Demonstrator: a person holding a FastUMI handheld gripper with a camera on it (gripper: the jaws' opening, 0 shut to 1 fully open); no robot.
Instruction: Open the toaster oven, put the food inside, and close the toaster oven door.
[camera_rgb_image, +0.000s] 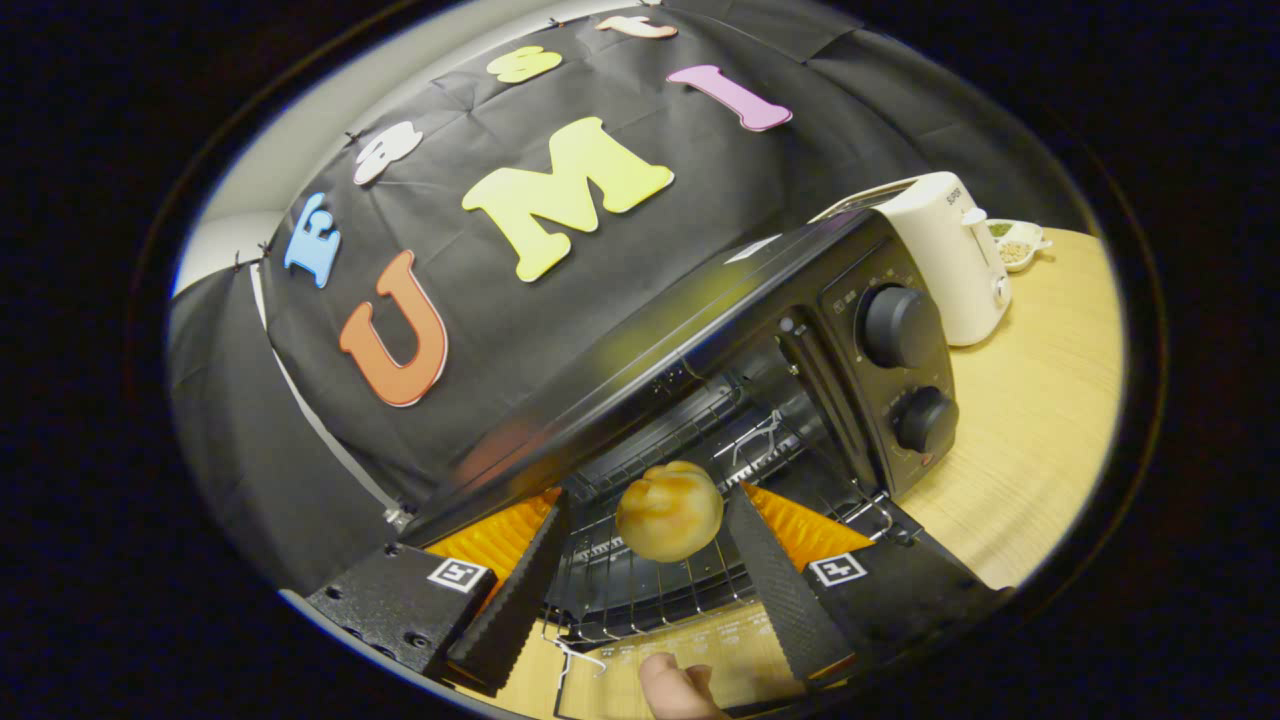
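Note:
The black toaster oven (700, 330) stands open, its glass door (690, 630) folded down flat toward me. A round golden bread roll (668, 510) rests on the wire rack (640, 590) at the front of the oven's cavity. My gripper (648, 500) is open, one finger on each side of the roll. The right finger (775, 570) is very close to the roll and the left finger (525, 580) stands clearly apart from it. A person's fingertip (680, 688) shows just below the door's edge.
Two black knobs (897, 325) sit on the oven's right panel. Beyond the oven on the wooden table (1040, 420) stands a white pop-up toaster (950, 250), with a small white dish of seeds (1015, 245) behind it. Black cloth walls the booth behind.

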